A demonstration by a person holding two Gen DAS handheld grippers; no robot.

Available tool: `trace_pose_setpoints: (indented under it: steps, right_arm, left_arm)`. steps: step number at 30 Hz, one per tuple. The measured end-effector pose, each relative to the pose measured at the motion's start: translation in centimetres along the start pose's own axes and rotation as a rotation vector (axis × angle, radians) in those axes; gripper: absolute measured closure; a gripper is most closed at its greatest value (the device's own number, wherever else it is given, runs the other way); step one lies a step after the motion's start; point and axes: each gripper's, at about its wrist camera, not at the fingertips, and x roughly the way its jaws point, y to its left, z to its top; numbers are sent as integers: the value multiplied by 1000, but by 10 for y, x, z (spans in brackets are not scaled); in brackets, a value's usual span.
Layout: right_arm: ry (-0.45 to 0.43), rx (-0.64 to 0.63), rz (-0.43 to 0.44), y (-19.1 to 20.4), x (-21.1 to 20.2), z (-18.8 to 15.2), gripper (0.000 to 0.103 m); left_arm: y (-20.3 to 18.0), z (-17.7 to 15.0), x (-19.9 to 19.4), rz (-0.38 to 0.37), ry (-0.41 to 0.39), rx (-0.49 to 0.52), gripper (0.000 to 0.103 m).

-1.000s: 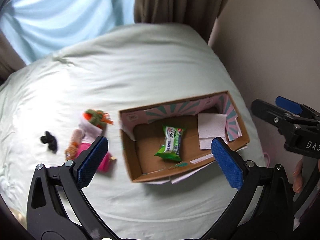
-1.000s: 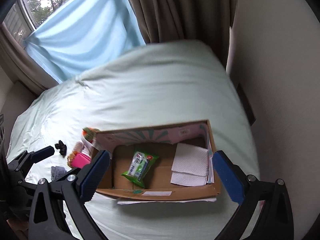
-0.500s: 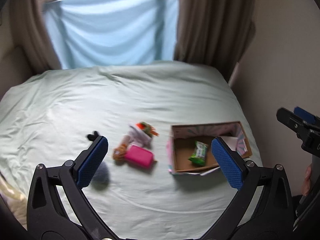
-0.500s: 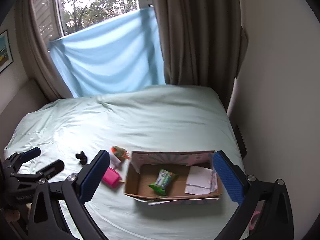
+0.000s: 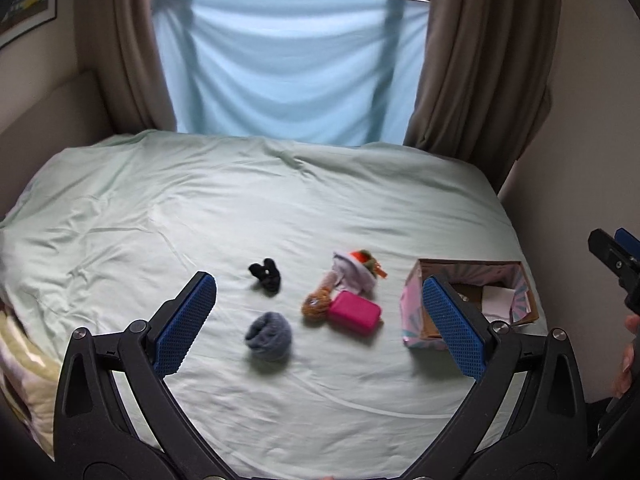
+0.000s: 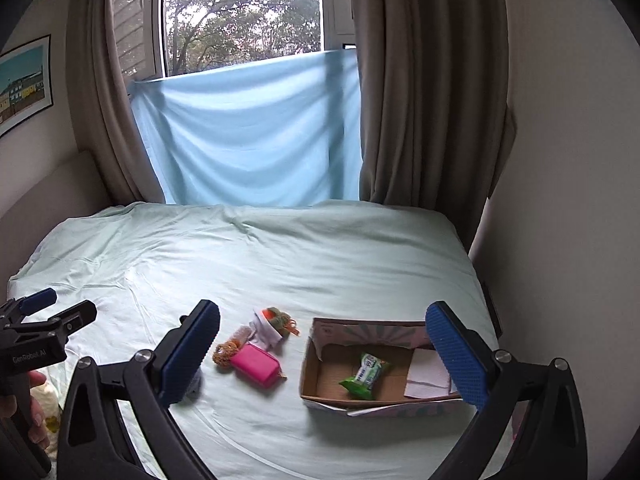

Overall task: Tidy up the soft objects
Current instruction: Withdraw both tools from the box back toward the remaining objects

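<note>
So both tools are hanging well back from the bed (image 5: 200, 200) with nothing in them: the left gripper (image 5: 320, 324) has its jaws spread wide and empty, and the right gripper (image 6: 324, 356) is the same, wide apart and holding nothing.

Loose stuff sits mid-sheet in the left wrist view. A rolled grey sock (image 5: 269, 336) is at about 6 o'clock of the cluster, a small black item (image 5: 266, 276) at 10 o'clock, a pink pouch (image 5: 355, 317) at 3 o'clock touching a brown fuzzy bit (image 5: 316, 305), and a pale plush with an orange-green top (image 5: 356, 270) at 1 o'clock. The cardboard box (image 6: 312, 360) sits further out at 3 o'clock, near the bed's right edge, and already holds a green packet (image 6: 365, 376) and folded white paper (image 6: 426, 374).

All of it looks light and squashy, so a pinch will probably sink in before it bites. The sock roll likely wants a grab across its fat middle; the pouch looks best taken across its short side. The plush and brown bit lie tangled together, so lifting one may drag the other.

Room-wise, plenty of open sheet at 9 and 12 o'clock. The tight spot is the box, close to the wall, and its thin walls could tip if bumped.
</note>
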Motion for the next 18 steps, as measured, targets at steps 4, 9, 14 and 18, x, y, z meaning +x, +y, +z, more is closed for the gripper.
trace_pose_setpoints:
  steps: [4,9,14,18]
  right_arm:
    - [-10,8,-10,26,3,3,0]
    - [3,20,-12,63,12,4,0]
    - [2,7,-25,98,29,0,0]
    - [8,13,-33,121,50,-10,0]
  left_arm:
    - [31,5,1,-13,-4,3,0]
    - [64,13,10,-54,0,25,0]
    - [92,19,31,-100,18,54,0]
    - [108,18,51,-121,26,84,0]
